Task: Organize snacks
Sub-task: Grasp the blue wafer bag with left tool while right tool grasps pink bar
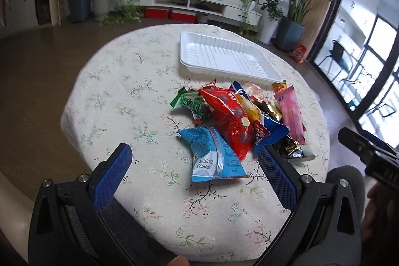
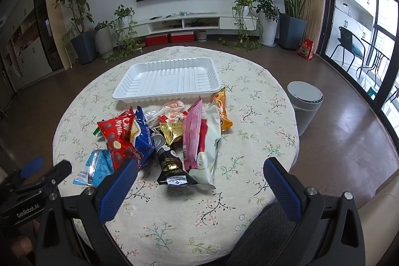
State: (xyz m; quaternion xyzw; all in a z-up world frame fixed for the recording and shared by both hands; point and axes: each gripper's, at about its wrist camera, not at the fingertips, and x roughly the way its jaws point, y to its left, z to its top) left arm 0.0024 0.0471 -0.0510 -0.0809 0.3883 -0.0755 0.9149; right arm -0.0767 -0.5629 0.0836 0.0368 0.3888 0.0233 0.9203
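Observation:
A pile of snack packets lies in the middle of a round table with a floral cloth (image 1: 129, 101) (image 2: 249, 141). It holds a light blue packet (image 1: 212, 156) (image 2: 96, 167), a red packet (image 1: 229, 116) (image 2: 117, 138), a dark blue packet (image 1: 269, 131) (image 2: 142, 136), a green packet (image 1: 192, 104), a pink packet (image 1: 290, 111) (image 2: 190, 136), a black packet (image 2: 170, 163) and a white packet (image 2: 209, 151). An empty white tray (image 1: 224, 56) (image 2: 169, 79) sits behind the pile. My left gripper (image 1: 197, 156) is open above the light blue packet. My right gripper (image 2: 199, 172) is open in front of the pile.
A grey bin (image 2: 305, 106) stands on the floor right of the table. A TV, a white console and potted plants line the far wall. A grey chair back lies under both grippers at the near edge.

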